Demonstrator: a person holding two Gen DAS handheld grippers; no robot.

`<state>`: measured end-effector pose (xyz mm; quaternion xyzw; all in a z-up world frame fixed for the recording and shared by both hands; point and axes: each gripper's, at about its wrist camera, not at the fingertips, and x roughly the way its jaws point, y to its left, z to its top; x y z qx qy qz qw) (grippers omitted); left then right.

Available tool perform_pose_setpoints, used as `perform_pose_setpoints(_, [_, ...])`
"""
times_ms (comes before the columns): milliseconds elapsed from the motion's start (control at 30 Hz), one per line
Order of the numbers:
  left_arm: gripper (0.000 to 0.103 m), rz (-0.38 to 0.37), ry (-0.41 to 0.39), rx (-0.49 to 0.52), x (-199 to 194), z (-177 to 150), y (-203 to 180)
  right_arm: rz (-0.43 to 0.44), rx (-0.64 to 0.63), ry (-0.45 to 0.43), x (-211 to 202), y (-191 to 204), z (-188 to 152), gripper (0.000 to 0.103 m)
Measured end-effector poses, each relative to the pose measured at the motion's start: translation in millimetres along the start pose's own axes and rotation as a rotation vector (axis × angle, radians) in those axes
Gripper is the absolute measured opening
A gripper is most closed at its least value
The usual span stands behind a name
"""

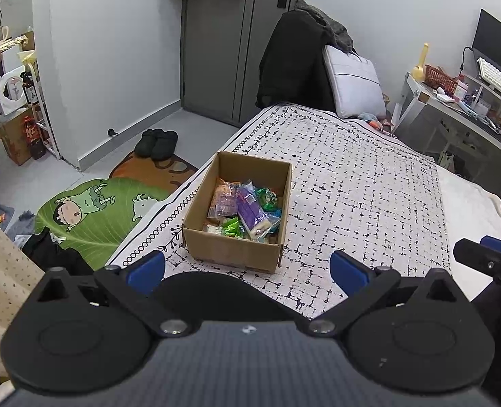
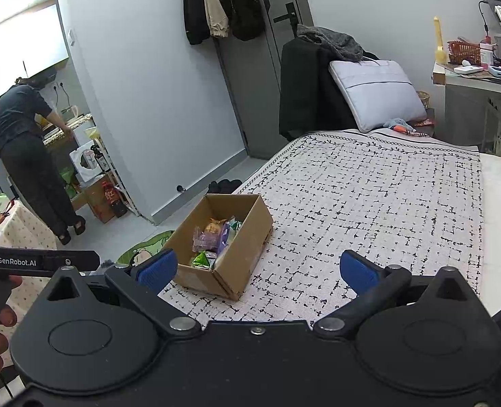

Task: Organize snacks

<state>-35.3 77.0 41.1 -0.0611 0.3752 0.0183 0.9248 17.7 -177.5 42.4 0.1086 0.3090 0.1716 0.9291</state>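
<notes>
Both my claws, left and right, hang spread wide and empty above the bedspread, near the box of snacks (wrapped, mixed colours).

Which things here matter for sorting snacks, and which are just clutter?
Job:
cardboard box
snack packets inside it
left gripper, open
right gripper, open

Clutter:
grey laptop bag
black slippers
cartoon floor mat
red basket

In front of me the bed wears a white cover with black dashes. An open cardboard box of snack packets sits on it near the floor-side edge. A grey pillow leans at the far end.
</notes>
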Motion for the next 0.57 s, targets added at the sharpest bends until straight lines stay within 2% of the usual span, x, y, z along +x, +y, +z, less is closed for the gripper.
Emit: perform_pose_setpoints(567, [0.103,0.001,0.009,0.012,9.3,-0.4,-2.7,-0.009,0.013,0.026,8.1,-2.8,-3.4,0.103])
